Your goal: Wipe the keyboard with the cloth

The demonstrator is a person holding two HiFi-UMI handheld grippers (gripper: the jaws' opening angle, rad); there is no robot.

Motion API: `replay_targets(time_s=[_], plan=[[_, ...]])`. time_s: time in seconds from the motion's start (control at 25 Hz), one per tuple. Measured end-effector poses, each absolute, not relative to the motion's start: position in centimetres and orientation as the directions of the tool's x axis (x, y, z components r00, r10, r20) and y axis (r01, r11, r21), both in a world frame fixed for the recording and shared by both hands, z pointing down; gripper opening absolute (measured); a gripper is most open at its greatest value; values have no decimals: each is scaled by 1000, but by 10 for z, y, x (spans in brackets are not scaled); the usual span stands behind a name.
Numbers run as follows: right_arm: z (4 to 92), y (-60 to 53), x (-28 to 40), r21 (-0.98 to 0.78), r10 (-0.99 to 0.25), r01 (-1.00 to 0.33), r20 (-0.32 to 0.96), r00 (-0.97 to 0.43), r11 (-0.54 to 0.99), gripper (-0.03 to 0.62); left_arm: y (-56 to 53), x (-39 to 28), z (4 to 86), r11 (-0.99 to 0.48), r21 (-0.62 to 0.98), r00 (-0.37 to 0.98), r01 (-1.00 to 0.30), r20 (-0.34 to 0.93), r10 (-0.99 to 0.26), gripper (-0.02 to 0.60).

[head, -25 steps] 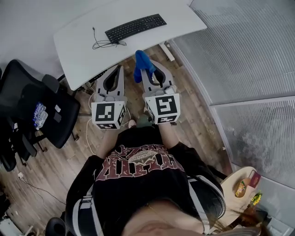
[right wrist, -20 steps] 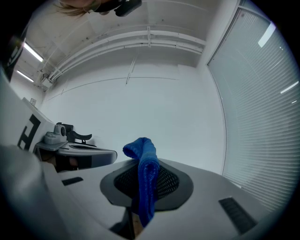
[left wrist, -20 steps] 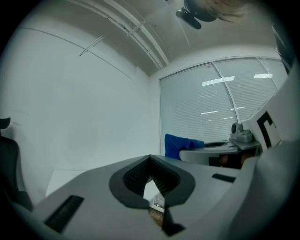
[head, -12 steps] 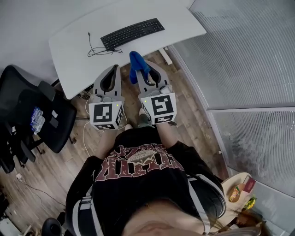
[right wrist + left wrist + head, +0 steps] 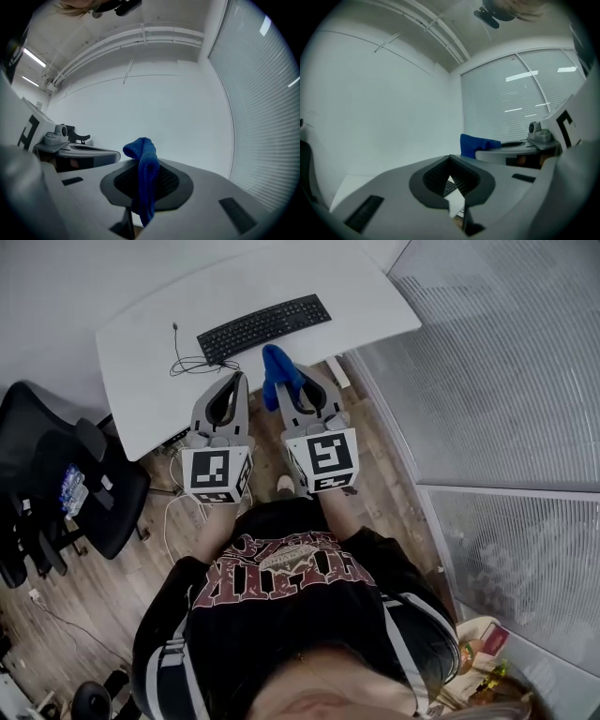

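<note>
Spanning the top of the head view, the white desk (image 5: 309, 287) carries the black keyboard (image 5: 264, 327), which lies slantwise near the front edge, well within reach for a wipe. A dark office chair (image 5: 56, 493) stands off to the left, clear of the approach. The person holds both grippers side by side just short of the desk edge, pointed at the keyboard. The left gripper (image 5: 234, 381) has its jaws closed on nothing; through the gap behind its tips the keys show, so it looks lined up, perhaps to steady the board. The right gripper (image 5: 145, 161) is clenched on the blue cloth (image 5: 144, 178), pinched mid-fold so that a wad stands up above the tips, free to drag over the keys. The keyboard's thin cable (image 5: 192, 362) lies in loose loops at its left end and could snag
</note>
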State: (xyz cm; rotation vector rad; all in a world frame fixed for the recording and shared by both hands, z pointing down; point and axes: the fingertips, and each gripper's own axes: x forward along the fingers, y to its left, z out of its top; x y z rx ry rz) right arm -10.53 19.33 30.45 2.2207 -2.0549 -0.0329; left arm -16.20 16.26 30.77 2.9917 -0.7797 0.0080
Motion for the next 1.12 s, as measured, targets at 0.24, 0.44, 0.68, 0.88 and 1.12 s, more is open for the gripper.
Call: replay_targets(time_s=[0.24,0.44,0.68,0.88,1.12], plan=[[308,177,-73,108,-998,-994,66,22,-15,64,150,-130,311,-846,51,848,-531,16,-530,29],[315,172,-57,94,-997,-995,70,-12,19,64,148,-115,318,-829,52,830,-557,24,-557,29],[323,166,-47,79,-996,-997,84,-16,23,64,140,-107,325,-819,66,822,-570,41,-568,29],[329,153,-37,78,-996,-997,93,1,6,64,124,-98,330,-824,67,827,-562,43,-560,29],[329,131,-32,75,-995,-997,94,15,-8,64,101,-83,329,-845,62,847,-532,43,-530,29]])
